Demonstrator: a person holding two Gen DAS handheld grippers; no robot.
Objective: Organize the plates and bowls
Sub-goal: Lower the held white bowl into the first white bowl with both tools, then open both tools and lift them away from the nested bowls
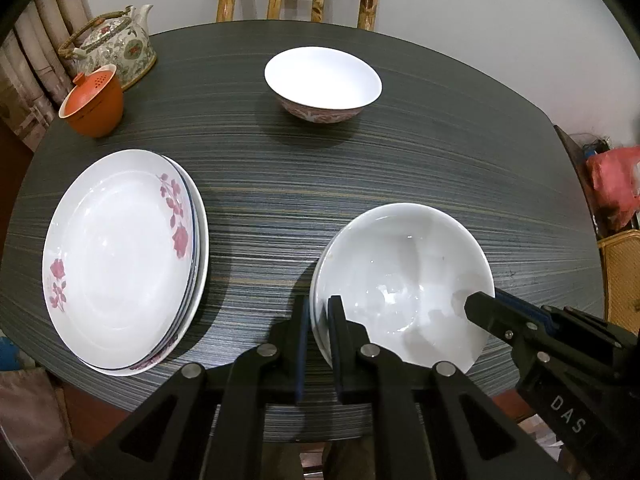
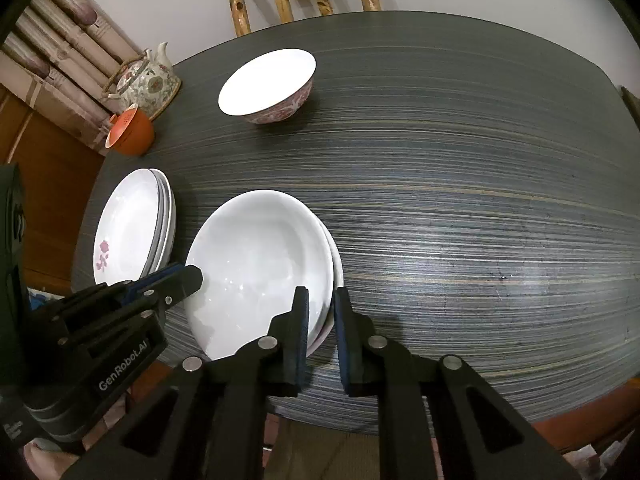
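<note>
Left gripper (image 1: 318, 312) is nearly closed, its fingers (image 1: 338, 320) straddling the near-left rim of the white bowl stack (image 1: 404, 276); right gripper (image 2: 320, 312) is likewise narrowed, its fingers (image 2: 300, 316) straddling the near-right rim; both are held low and point forward.

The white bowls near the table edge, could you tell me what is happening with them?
A person holds a tool in each hand. The left tool and the right tool each straddle the rim of the stacked white bowls on opposite sides. The plate stack lies beside them; a red-patterned bowl stands farther back.
</note>
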